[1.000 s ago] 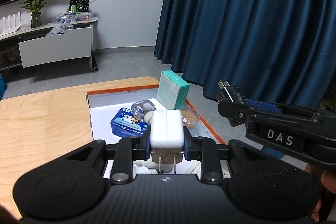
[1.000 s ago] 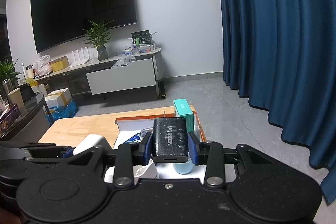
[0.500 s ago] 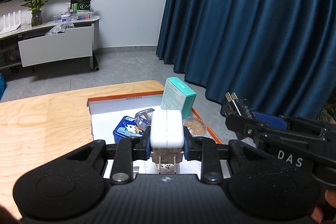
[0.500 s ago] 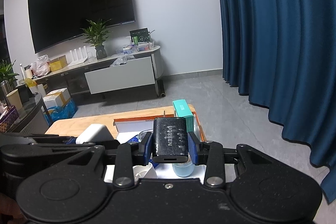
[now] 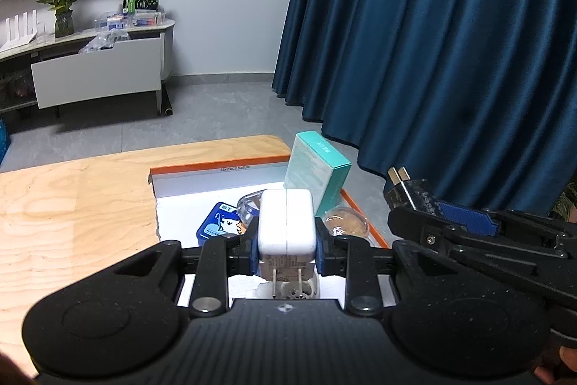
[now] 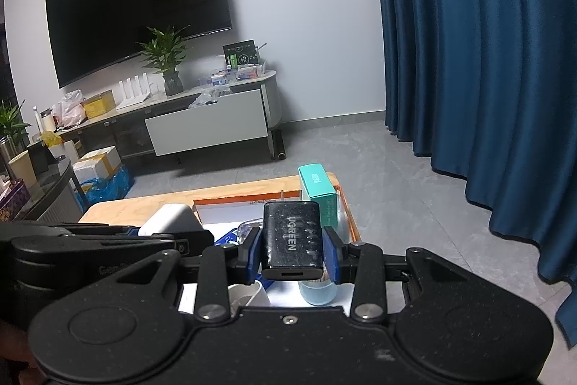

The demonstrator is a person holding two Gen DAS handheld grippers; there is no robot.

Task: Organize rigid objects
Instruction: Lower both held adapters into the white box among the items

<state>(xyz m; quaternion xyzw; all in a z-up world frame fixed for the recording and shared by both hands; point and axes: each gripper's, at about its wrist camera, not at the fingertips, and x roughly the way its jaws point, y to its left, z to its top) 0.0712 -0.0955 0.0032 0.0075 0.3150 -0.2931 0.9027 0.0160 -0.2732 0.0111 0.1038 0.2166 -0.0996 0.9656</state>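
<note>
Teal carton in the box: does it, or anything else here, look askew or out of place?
Yes. The teal carton stands tilted at the far right corner of the orange-edged box, leaning over its rim rather than lying flat. The rest looks ordinary: the left gripper holds a white charger, the right gripper a black UGREEN charger.

Dim room light leaves the curtains (image 6: 468,60) in deep shadow, while fisheye distortion bends the edges and the white box floor (image 5: 187,208) glares brightly.
</note>
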